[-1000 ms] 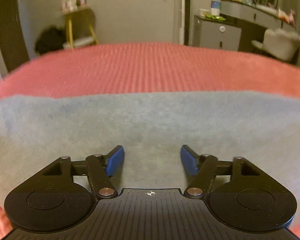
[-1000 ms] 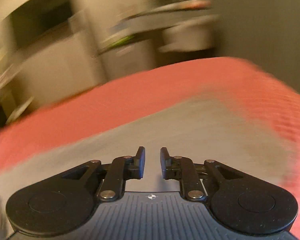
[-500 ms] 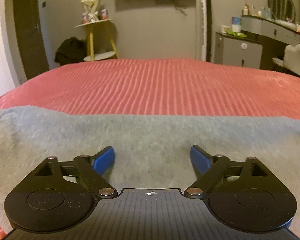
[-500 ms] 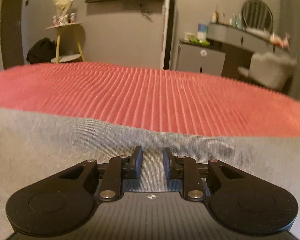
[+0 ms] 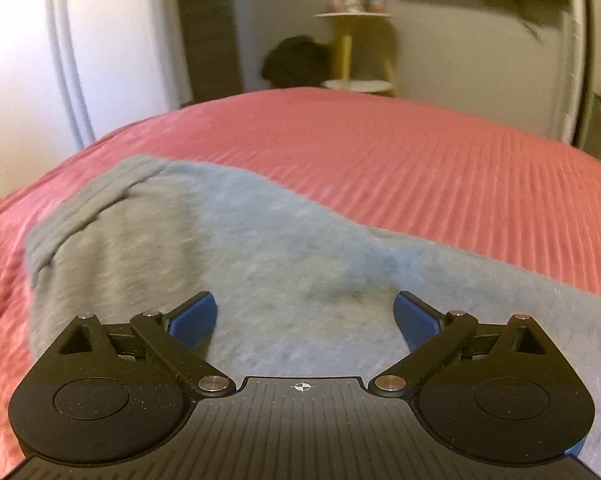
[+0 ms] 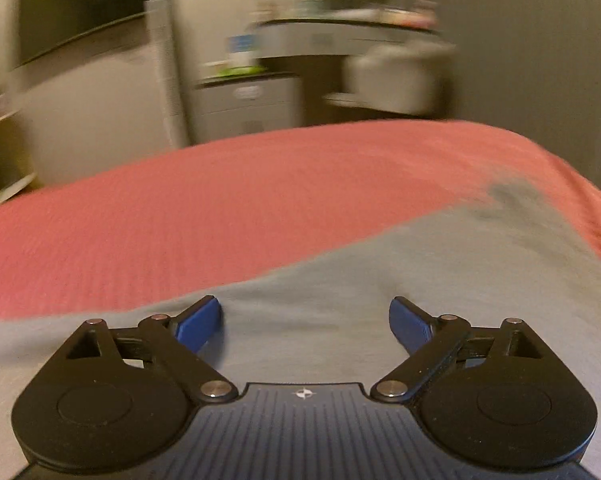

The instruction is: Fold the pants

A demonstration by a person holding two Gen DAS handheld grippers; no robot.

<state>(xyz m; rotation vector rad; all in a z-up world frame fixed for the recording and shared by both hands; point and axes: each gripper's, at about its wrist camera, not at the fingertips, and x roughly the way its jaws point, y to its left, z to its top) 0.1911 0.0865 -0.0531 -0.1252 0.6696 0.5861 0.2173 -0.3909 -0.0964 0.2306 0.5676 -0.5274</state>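
Note:
Grey pants (image 5: pixel 228 248) lie spread on a red ribbed bedspread (image 5: pixel 420 160). In the left wrist view one end of the pants, with a folded band, lies at the far left (image 5: pixel 100 196). My left gripper (image 5: pixel 304 312) is open and empty just above the grey cloth. In the right wrist view the pants (image 6: pixel 420 272) run off to the right, with a darker end patch (image 6: pixel 512 196). My right gripper (image 6: pixel 304 316) is open and empty over the cloth.
The red bedspread (image 6: pixel 220 208) stretches beyond the pants. Past the bed stand a yellow-legged side table (image 5: pixel 356 52), a dark bag (image 5: pixel 296 60), a white door (image 5: pixel 60 60), a grey cabinet (image 6: pixel 248 104) and a white chair (image 6: pixel 396 76).
My right gripper has opened wide from nearly shut. Both views have swung: the left one toward the left end of the pants, the right one toward the right end.

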